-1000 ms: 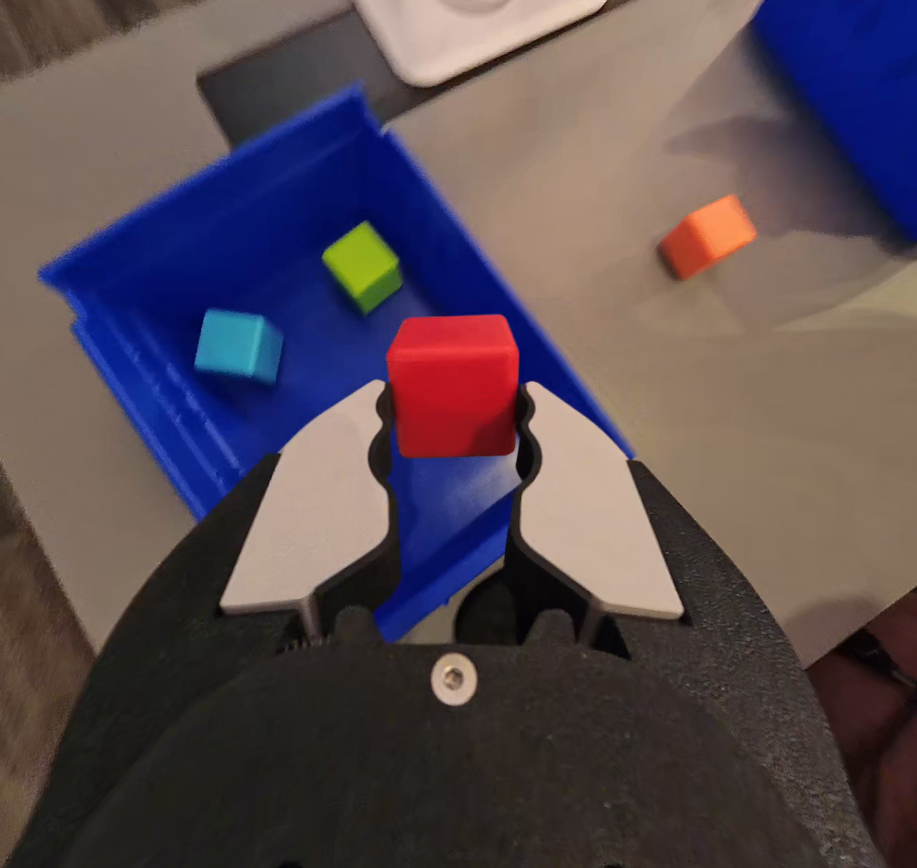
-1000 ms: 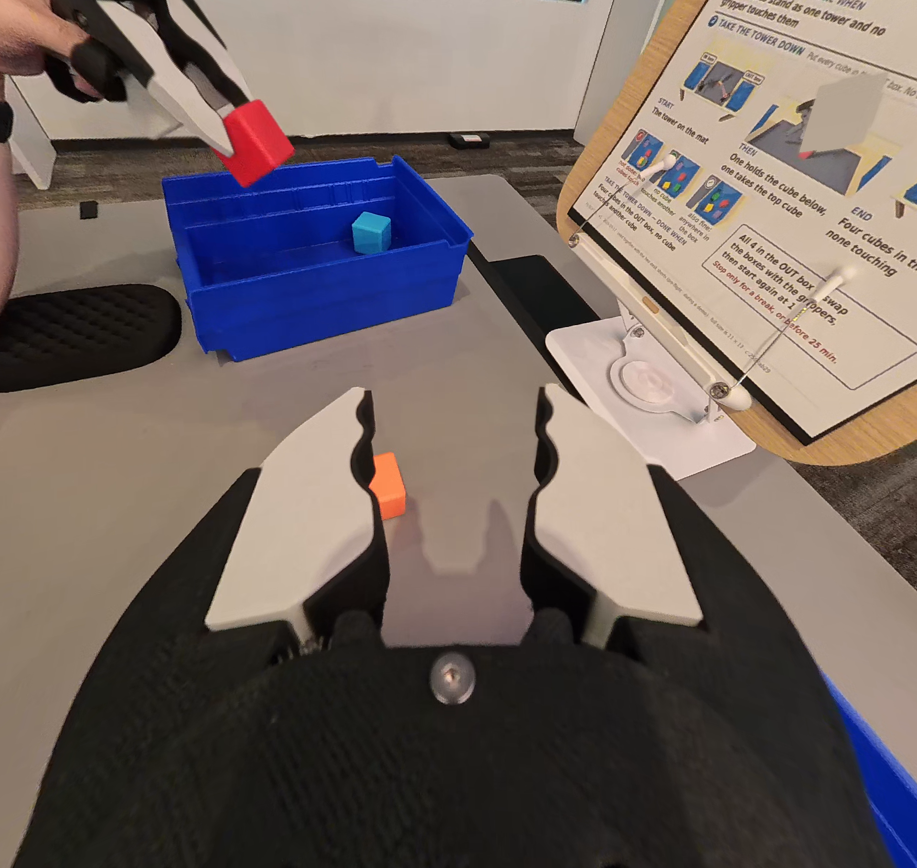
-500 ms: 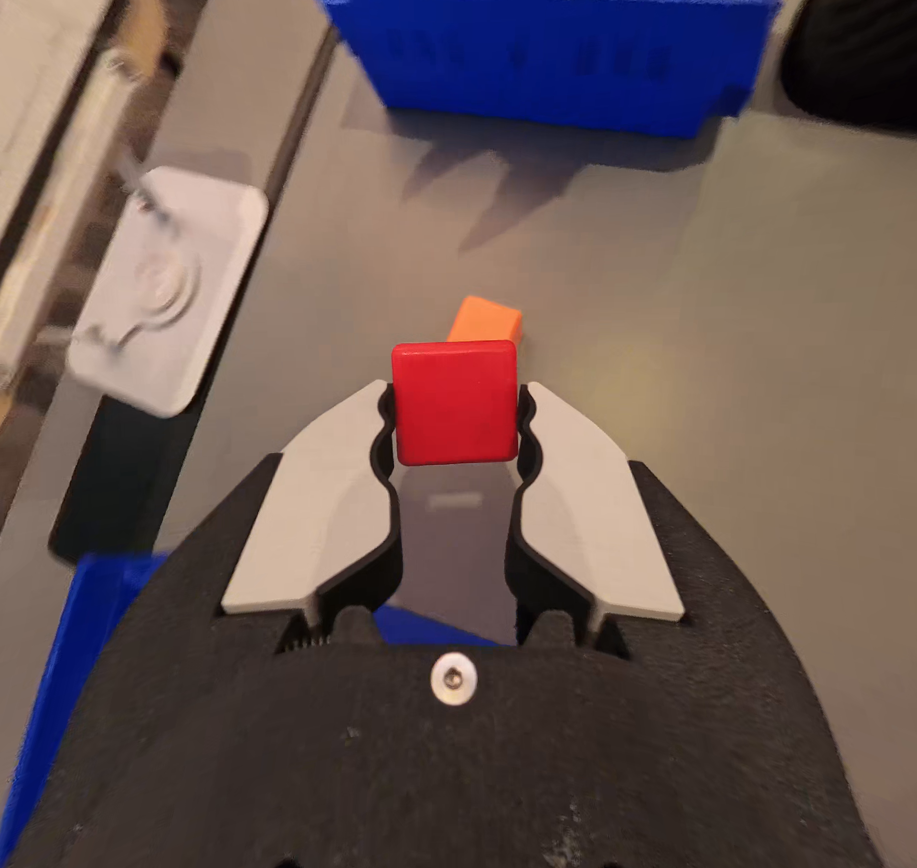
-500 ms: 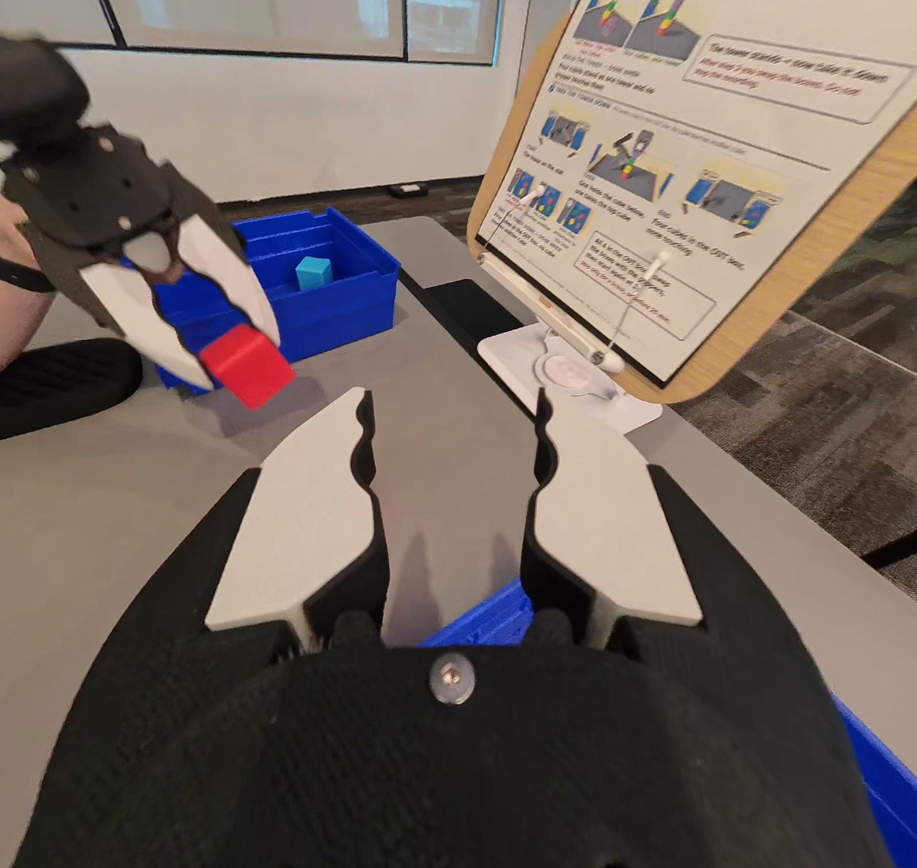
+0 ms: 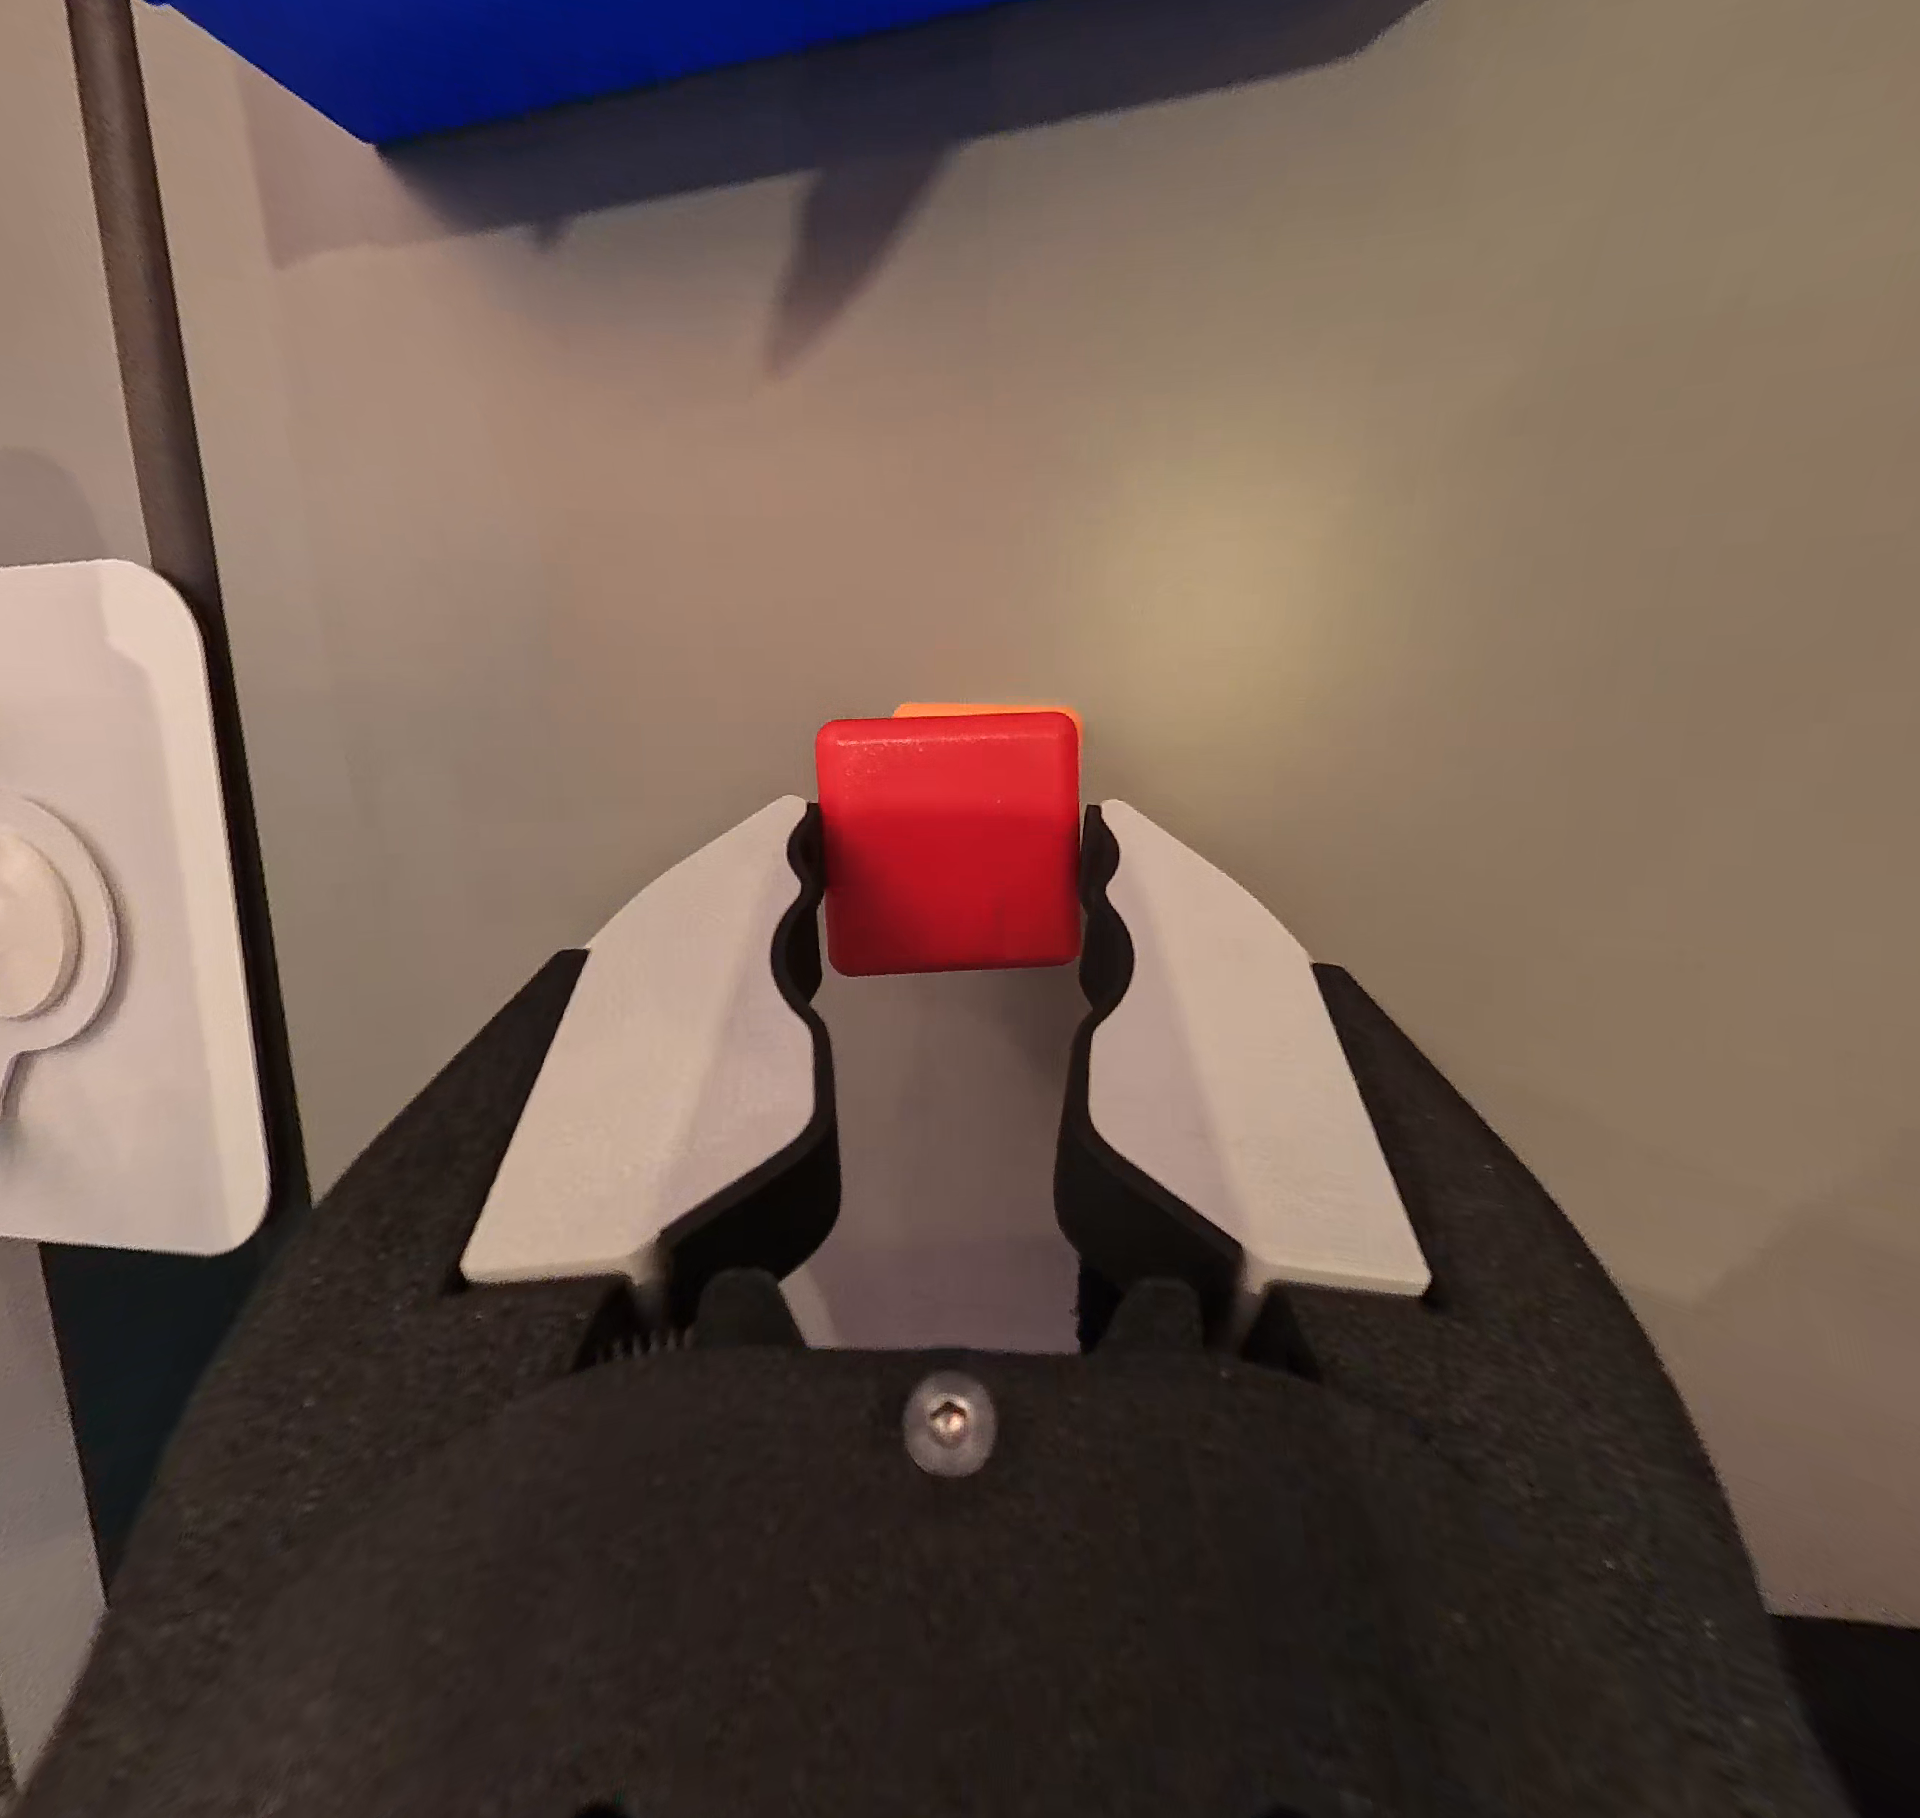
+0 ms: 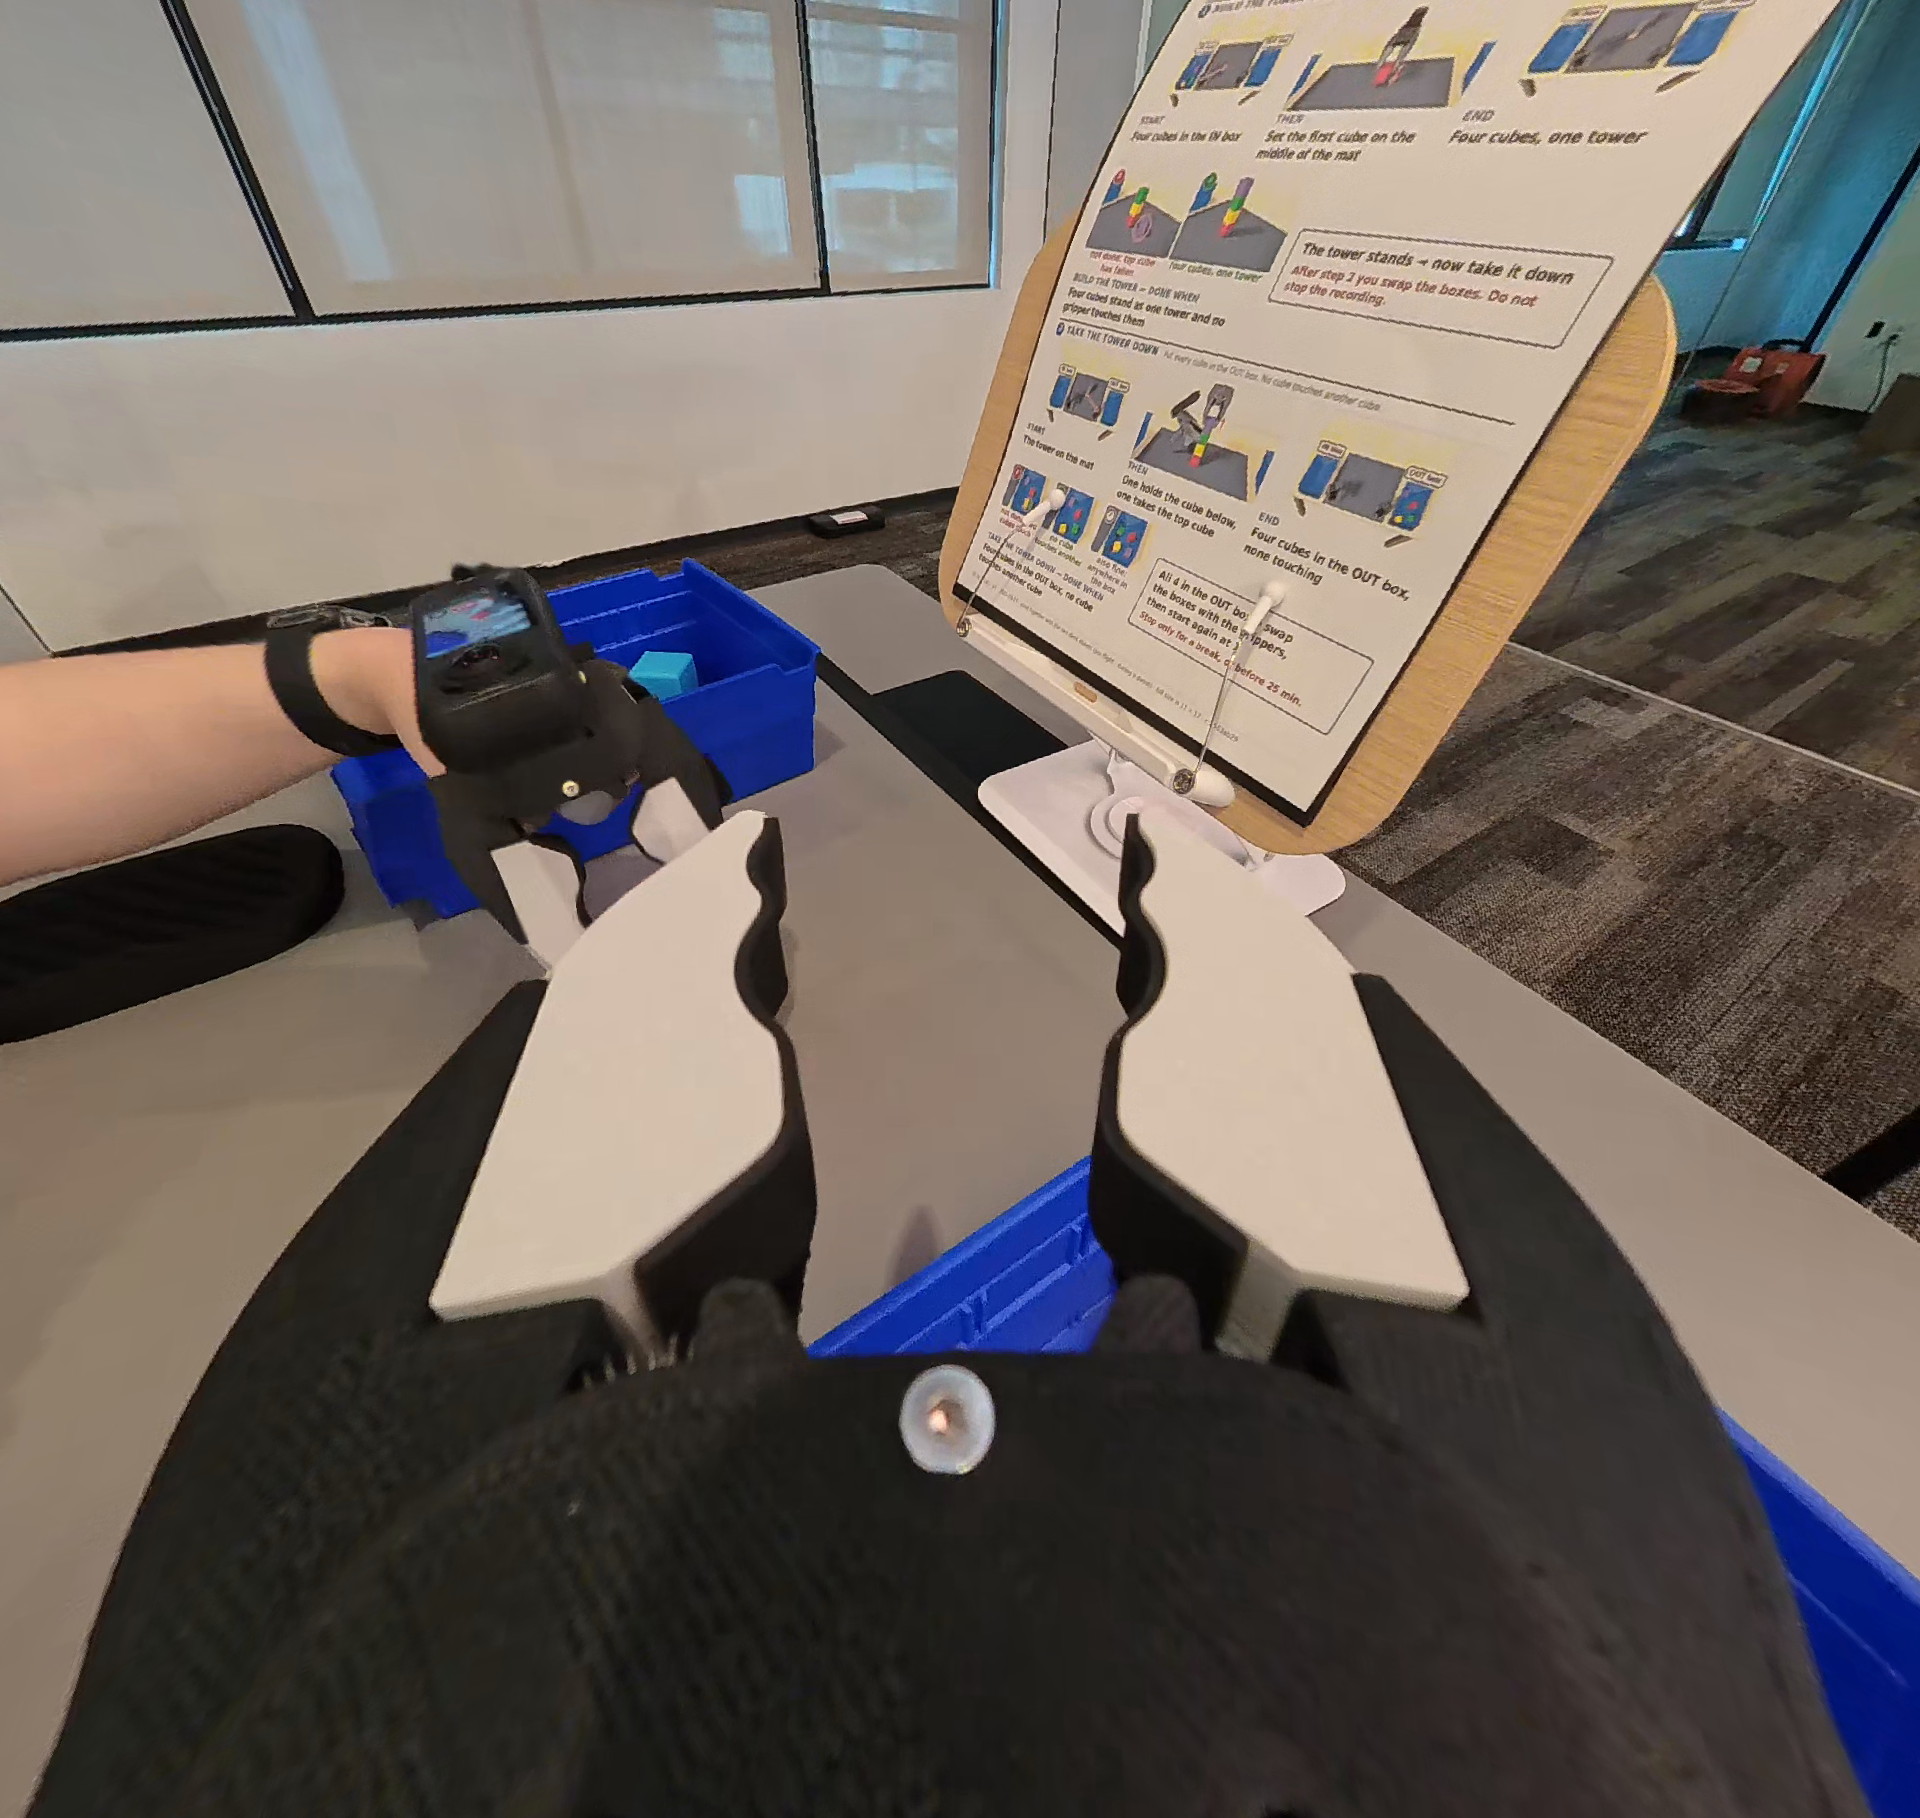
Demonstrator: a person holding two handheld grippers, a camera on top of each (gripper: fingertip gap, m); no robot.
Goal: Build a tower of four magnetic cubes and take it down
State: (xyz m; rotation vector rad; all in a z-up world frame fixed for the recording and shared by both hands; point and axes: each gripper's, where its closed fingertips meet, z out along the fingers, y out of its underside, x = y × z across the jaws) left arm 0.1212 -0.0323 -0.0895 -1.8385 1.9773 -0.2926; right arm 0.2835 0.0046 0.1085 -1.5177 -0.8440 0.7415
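Left gripper [image 5: 948, 859] clamps red cube [image 5: 948, 849] directly over orange cube [image 5: 982, 710] on the grey table [image 5: 1455, 625]. Right gripper [image 6: 945, 937] idle, fingers wide, empty. Advice: square the edges, lower straight, let go only once the magnets seat.

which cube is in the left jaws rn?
The red plastic cube. The orange cube peeks out just behind it; the light blue cube lies in the far bin.
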